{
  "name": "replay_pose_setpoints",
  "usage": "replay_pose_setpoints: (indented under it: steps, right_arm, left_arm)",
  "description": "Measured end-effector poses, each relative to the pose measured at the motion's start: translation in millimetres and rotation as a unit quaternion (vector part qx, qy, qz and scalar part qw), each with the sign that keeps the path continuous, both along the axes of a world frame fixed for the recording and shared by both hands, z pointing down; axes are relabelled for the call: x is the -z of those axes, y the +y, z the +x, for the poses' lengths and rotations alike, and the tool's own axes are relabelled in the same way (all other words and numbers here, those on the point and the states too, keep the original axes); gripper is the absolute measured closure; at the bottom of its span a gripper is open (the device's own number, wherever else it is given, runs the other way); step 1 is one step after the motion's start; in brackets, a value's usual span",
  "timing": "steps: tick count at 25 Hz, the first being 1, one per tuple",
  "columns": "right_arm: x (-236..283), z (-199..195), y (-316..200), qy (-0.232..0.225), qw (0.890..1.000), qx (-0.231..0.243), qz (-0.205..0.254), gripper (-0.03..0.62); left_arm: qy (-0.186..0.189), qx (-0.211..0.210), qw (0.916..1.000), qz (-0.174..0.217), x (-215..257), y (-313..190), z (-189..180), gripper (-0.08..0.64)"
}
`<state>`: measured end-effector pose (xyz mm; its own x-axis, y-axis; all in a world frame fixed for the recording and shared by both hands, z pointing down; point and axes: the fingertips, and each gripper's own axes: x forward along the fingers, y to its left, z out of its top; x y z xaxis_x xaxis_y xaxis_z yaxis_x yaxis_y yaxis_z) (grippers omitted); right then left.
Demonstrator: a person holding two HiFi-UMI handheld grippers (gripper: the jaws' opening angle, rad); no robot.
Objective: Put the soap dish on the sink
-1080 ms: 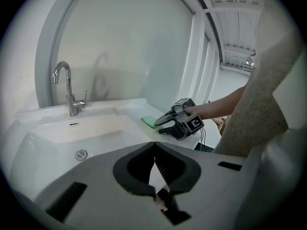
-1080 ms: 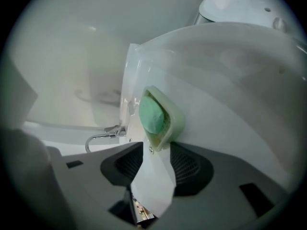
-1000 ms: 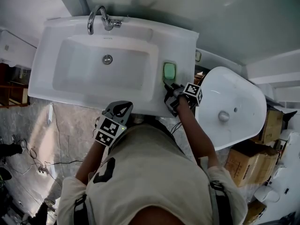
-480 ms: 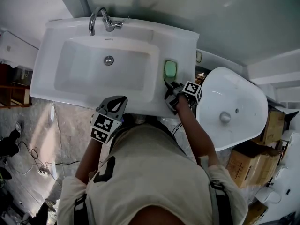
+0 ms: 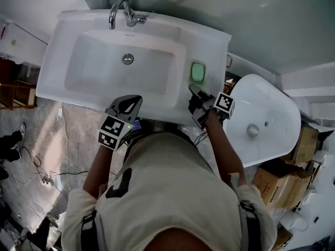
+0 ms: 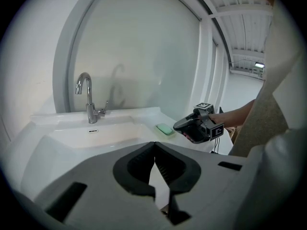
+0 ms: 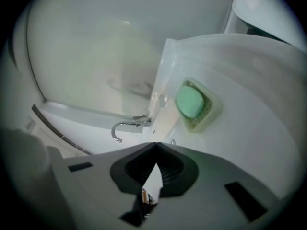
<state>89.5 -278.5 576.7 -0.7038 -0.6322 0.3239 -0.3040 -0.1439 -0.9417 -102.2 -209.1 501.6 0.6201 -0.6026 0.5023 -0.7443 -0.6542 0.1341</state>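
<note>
as gripper views show clearest, left gripper (image 6: pixel 154 144) clenched, right gripper (image 7: pixel 156 145) just closed, empty.

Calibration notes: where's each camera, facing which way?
Head view: on head, steeply down on the sink; torso, arms, left gripper, right gripper show.
Left gripper view: from that gripper, along shut jaws toward the faucet; right forearm shows.
Right gripper view: from that gripper, along just-closed, empty jaws at the soap dish.
Shared: faucet and soap dish, all three.

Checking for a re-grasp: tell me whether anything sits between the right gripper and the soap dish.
Nothing visible. The soap dish rests on the sink ledge; the right gripper, jaws just closed and empty, faces it.
</note>
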Motion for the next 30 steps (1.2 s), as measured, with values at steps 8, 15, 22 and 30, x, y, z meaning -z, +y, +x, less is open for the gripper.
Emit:
replay_pose_setpoints:
  steps: [8, 15, 22, 30]
  right_arm:
    - [62, -30, 8, -0.040, 0.995, 0.025, 0.088, 0.583]
    - [146, -84, 36, -0.009, 0.957, 0.140, 0.253, 0.581]
    - [162, -105, 55, 0.105, 0.923, 0.184, 0.322, 0.581]
    - [168, -119, 78, 0.078, 0.940, 0.144, 0.299, 0.581]
  left_arm:
    - [0.018, -0.004, 0.9998, 0.004, 3, -1, 1, 0.540]
    - [0.033, -0.001, 0.9994, 0.010, 7, -5, -9, 0.540]
    - [0.033, -0.015, 0.9993, 0.011, 9, 1, -18, 0.540]
    - [0.036, -0.020, 0.9992, 0.004, 9, 8, -39, 0.540]
